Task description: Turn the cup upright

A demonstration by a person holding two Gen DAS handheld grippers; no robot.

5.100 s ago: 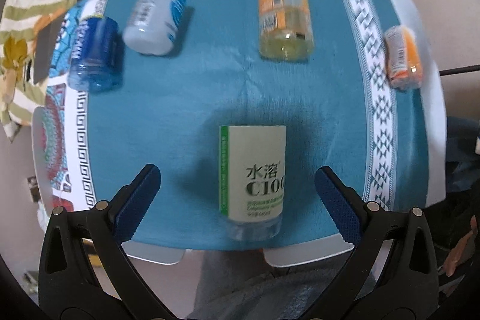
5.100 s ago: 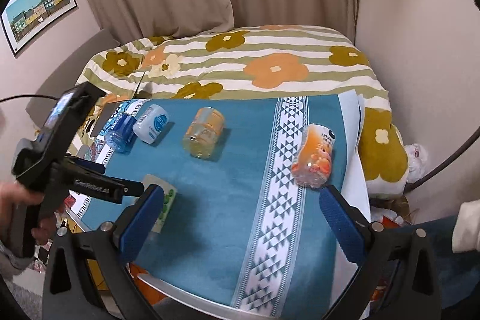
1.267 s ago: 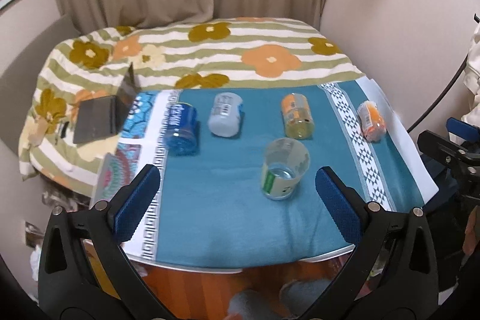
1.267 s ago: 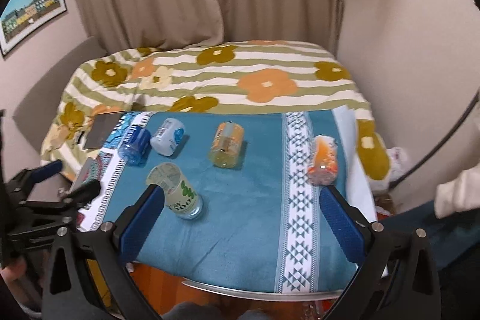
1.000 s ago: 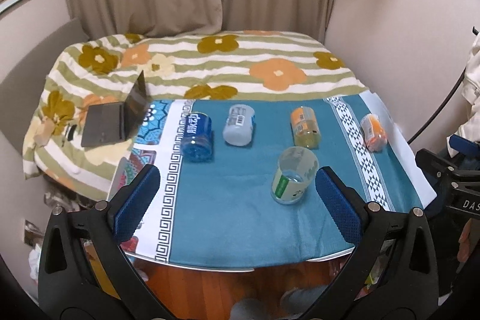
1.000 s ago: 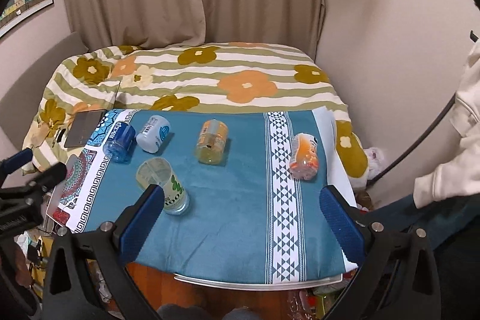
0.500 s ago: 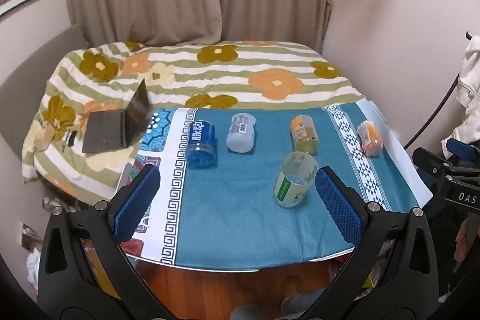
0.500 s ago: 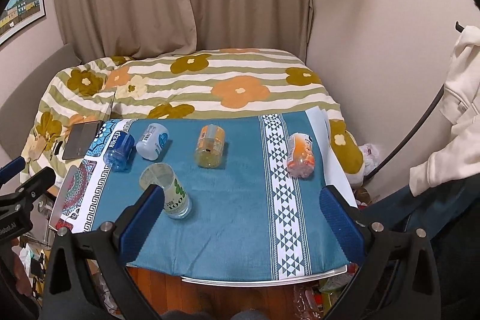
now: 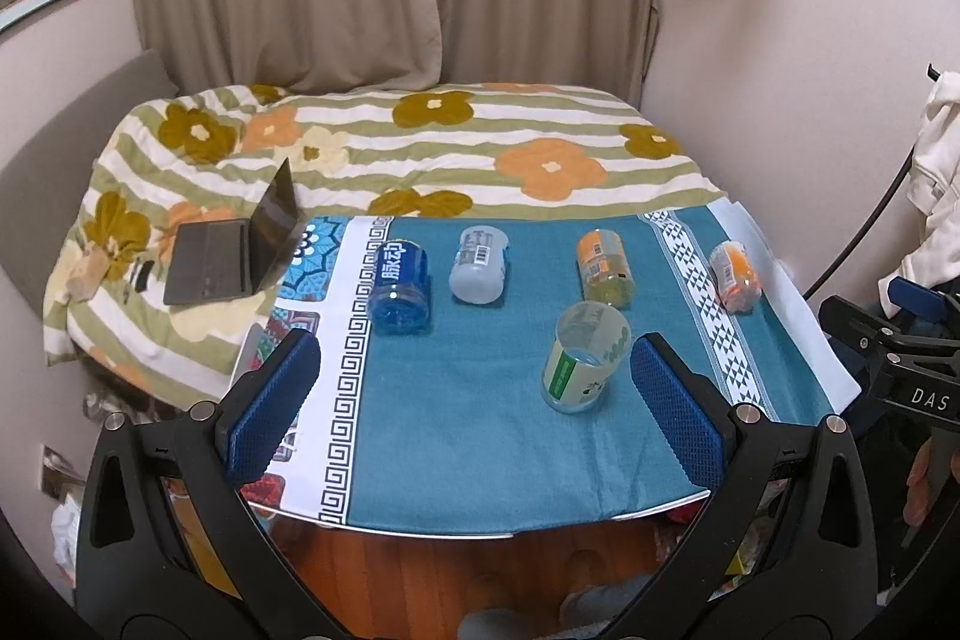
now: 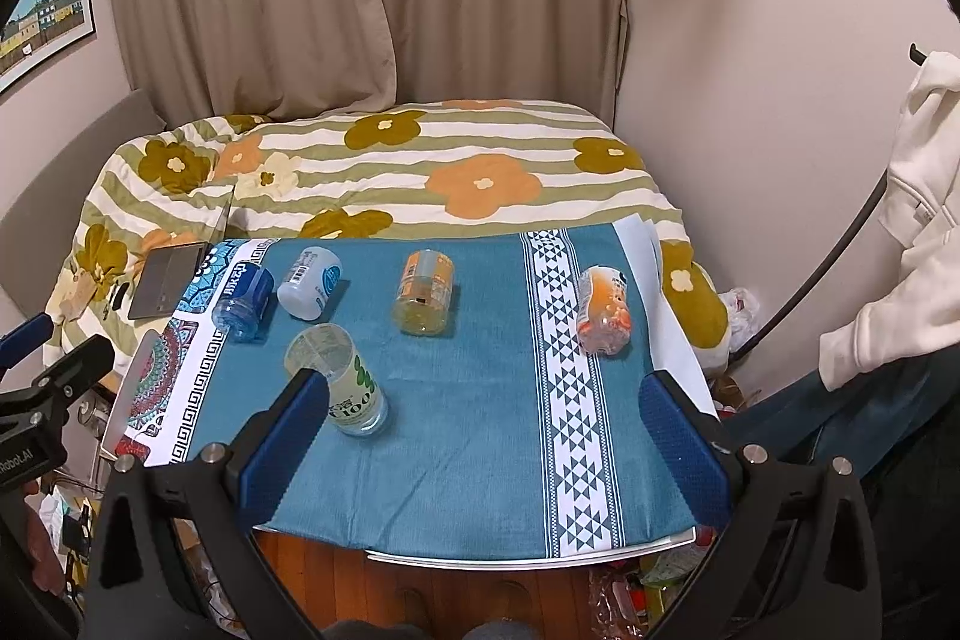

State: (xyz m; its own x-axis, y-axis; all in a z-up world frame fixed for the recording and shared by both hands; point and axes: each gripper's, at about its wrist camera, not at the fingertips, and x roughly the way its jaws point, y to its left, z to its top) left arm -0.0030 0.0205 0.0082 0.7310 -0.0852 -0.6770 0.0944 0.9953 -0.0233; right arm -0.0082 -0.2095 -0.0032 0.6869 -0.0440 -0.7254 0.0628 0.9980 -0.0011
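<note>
A clear cup with a green and white label (image 9: pixel 585 357) stands upright on the teal cloth, mouth up; it also shows in the right wrist view (image 10: pixel 339 379). Several other cups lie on their sides behind it: a blue one (image 9: pixel 399 285), a white one (image 9: pixel 480 263), an orange-yellow one (image 9: pixel 605 268) and an orange one (image 9: pixel 735 275). My left gripper (image 9: pixel 474 409) is open and empty, held back from the table's front edge. My right gripper (image 10: pixel 486 439) is open and empty, also held back from the table.
The table with the teal patterned cloth (image 9: pixel 480 436) stands against a bed with a flowered blanket (image 9: pixel 420 148). An open laptop (image 9: pixel 240 250) lies on the bed at the left. Wood floor shows below the table edge. A white garment (image 10: pixel 900 232) hangs at the right.
Five seconds ago the green-label cup lay on its side between my left fingers; it now stands upright. Both grippers have drawn back and up from the table over the last second.
</note>
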